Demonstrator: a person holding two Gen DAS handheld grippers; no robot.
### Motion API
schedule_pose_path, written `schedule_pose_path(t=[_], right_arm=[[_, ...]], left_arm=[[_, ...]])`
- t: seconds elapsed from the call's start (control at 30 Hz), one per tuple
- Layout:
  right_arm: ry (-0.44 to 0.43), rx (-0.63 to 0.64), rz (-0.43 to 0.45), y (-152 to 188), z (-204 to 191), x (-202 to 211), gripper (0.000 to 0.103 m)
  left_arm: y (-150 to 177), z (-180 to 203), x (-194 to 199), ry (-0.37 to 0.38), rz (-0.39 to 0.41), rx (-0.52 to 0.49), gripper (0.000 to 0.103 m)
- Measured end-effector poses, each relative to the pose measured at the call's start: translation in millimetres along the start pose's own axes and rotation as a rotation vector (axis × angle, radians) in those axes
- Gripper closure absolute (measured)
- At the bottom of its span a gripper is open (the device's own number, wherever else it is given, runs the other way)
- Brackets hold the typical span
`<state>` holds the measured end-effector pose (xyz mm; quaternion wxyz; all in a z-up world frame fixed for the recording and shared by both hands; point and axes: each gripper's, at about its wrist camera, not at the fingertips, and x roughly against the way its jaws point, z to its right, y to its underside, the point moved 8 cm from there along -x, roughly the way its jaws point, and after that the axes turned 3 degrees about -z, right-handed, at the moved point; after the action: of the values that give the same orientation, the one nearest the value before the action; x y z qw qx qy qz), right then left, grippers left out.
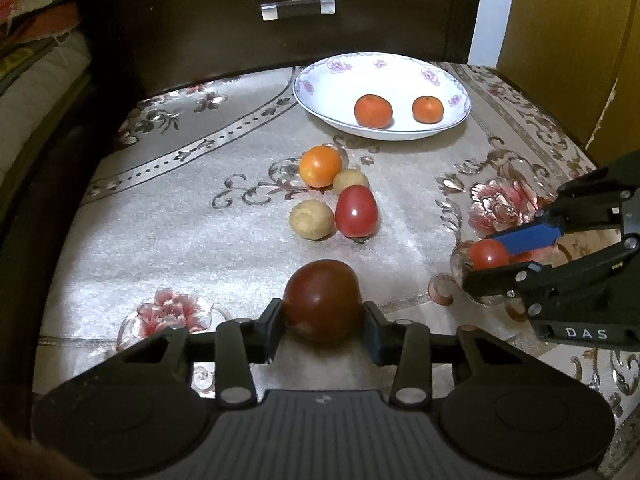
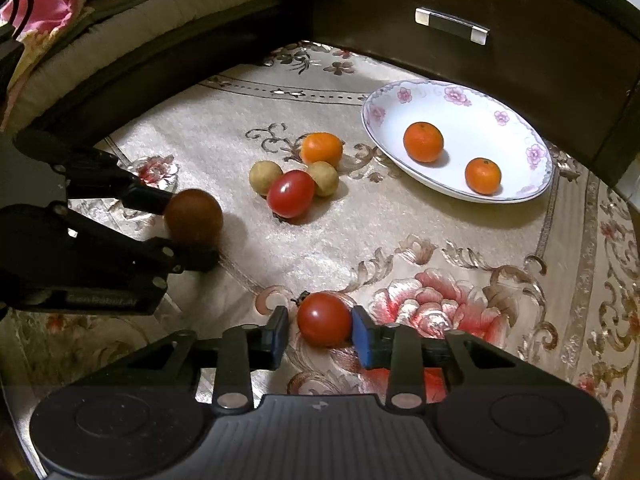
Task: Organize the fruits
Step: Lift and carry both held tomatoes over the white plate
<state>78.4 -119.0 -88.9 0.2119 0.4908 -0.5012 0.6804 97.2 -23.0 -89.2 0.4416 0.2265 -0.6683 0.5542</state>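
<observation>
- The table [image 2: 224,128], under its flowered cloth, carries everything; the fruit lies across its middle and the dish sits at the far side against the dark drawer front [image 1: 280,12], so you reach away from yourself to deliver.
- The white floral plate [image 1: 320,76] looks like the collecting place: two tangerines [image 1: 373,111] already lie in it, apart from each other, with bare room beside them.
- Your left gripper [image 1: 323,320] has its jaws closed against both sides of the dark brown-red tomato [image 1: 322,300], gripping across the widest part, likely so the round skin cannot slip out. Whether it is off the cloth I cannot tell.
- Your right gripper [image 2: 320,330] pinches a small red tomato [image 2: 324,319]; the right pad touches it, while the left pad shows a thin gap in the wrist view, so I judge the grip not fully set.
- A loose cluster waits between you and the plate: an orange fruit [image 1: 320,166], a red tomato [image 1: 356,211] and two pale tan round fruits [image 1: 311,220], all touching or just beside one another.
- My judgement: carry each held piece around that cluster, not over it, since a nudge would set the round fruit rolling.
</observation>
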Motion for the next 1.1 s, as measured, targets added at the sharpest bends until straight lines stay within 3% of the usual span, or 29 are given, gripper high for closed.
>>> schedule_pose_path(t=[0.6, 0.83, 1.1], right_arm=[[-0.017, -0.026, -0.01, -3.2, 2.7, -3.3, 0.077], [-0.025, -0.034, -0.01, -3.4, 3.5, -3.4, 0.077], [-0.022, -0.029, -0.007, -3.8, 3.9, -3.1, 0.079]], left_arm=[[-20.1, -2.7, -16.2, 0.005, 0.011, 0.066, 0.055], [-22.7, -3.8, -18.9, 0.005, 0.018, 0.082, 0.05], [-22.1, -4.6, -16.5, 0.004, 0.018, 0.079, 0.056]])
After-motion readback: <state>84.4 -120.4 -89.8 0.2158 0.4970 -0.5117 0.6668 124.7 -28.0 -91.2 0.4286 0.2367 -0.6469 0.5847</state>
